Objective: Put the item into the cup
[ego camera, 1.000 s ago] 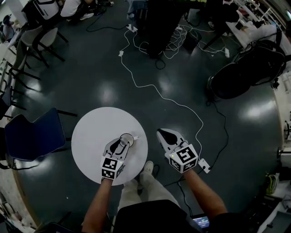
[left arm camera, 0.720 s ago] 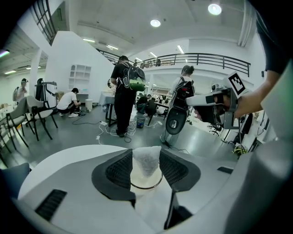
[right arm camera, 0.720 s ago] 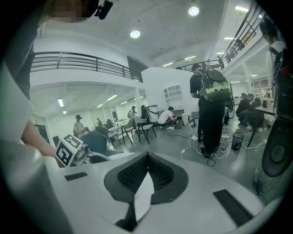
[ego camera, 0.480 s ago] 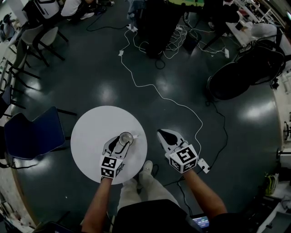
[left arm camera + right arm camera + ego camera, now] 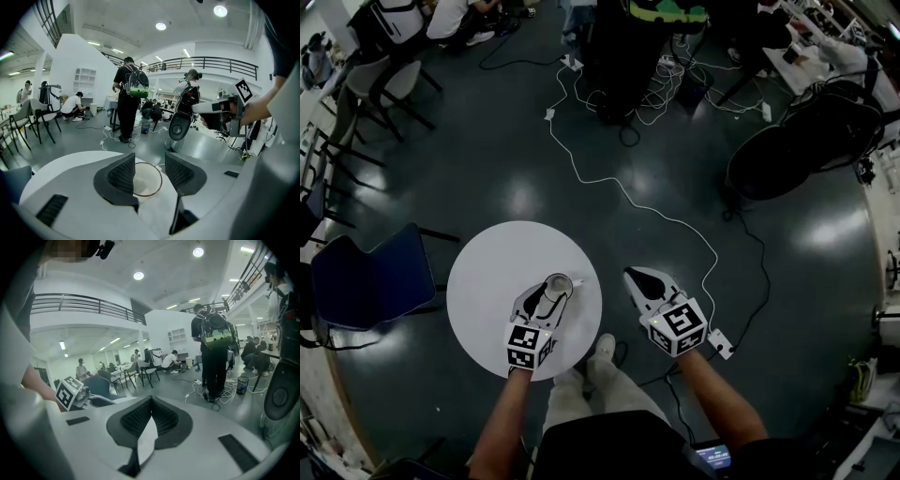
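The cup stood on the round white table, on its near right side. The left gripper reached over it from the near side. Its jaws had just been opening and stood wide apart, one on each side of the cup, with neither pad pressing on it. The inside of the cup looked pale, and I couldn't tell whether the item lay in it. A small white bit showed just at the cup's right rim, too small to make out. The right gripper hung well to the right of the table, over the dark floor. Its jaws were closed together on nothing.
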Demonstrator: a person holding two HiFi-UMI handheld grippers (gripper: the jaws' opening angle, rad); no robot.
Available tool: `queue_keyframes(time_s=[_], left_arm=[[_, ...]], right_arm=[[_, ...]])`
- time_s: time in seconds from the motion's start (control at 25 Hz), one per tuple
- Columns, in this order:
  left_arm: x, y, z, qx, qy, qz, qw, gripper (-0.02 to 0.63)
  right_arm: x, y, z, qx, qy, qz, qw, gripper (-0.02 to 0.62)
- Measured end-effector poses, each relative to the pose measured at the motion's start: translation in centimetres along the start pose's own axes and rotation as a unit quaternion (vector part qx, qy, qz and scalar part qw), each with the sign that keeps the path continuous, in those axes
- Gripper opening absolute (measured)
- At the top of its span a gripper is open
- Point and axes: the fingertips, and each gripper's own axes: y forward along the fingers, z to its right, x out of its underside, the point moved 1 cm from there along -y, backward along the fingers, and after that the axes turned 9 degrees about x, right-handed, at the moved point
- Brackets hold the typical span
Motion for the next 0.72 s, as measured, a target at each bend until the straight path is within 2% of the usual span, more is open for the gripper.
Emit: queue_keyframes(time_s=[0.28,0.52,0.72], left_arm=[[-2.6,-1.6,2.2,-0.002,0.001,0.027,0.9996,0.181],[-7.4,-4.2,4.0,-0.014,0.019,0.050,0.9985,0.149],[-9.6,-6.6,6.5,-0.028,0.041,0.074,0.9960,0.113]], right_arm=[[-1.2,-1.6,-0.4,-0.004,-0.002,0.011,1.000,0.017],[-5.6,-2.6,-1.2,-0.023,-0.016,0.032,0.999,0.017],[-7.8,-4.5,-2.2,-0.037,-0.029,0.055,0.997,0.017]])
